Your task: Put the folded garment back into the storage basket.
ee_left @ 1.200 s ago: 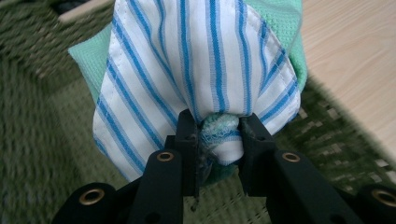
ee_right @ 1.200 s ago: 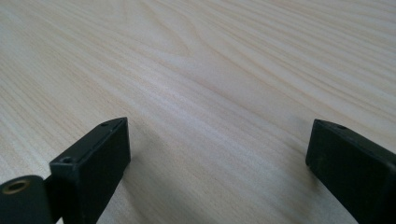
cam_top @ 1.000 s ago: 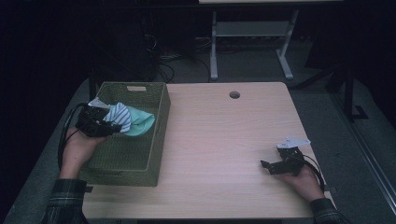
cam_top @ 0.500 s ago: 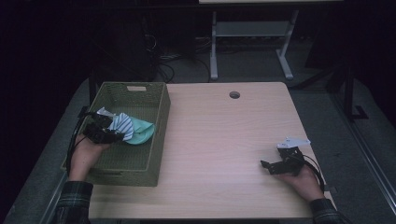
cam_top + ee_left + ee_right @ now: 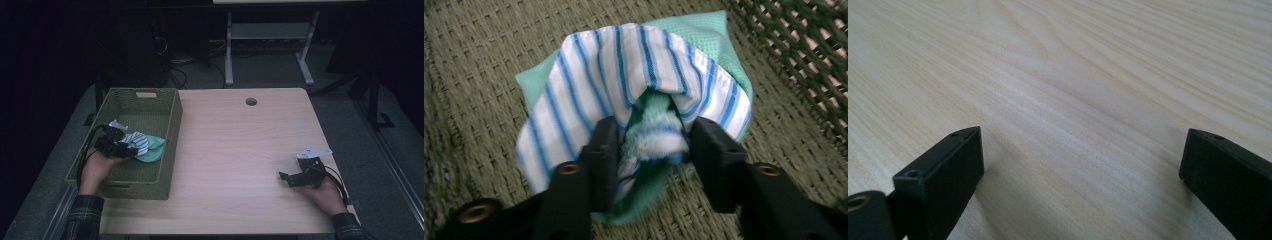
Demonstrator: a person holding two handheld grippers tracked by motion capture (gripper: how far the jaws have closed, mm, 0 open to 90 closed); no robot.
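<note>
Dim room, light wood table (image 5: 240, 150) in the middle of the frame.
Table has a pale grain top and a round cable hole (image 5: 251, 101) near its far edge. Behind it, at top centre, the white metal legs of a second desk (image 5: 270, 40), with dark cables (image 5: 175, 70) on the floor at upper left of centre. Grey carpet floor (image 5: 370, 150) on the right; black stand feet (image 5: 372, 100) at upper right. The surroundings are very dark.

A crumpled cloth bundle (image 5: 639, 95), white with blue stripes over mint-green fabric, lies bunched on the woven floor of the olive basket (image 5: 165, 150), near its right wall, pinched at one fold.
</note>
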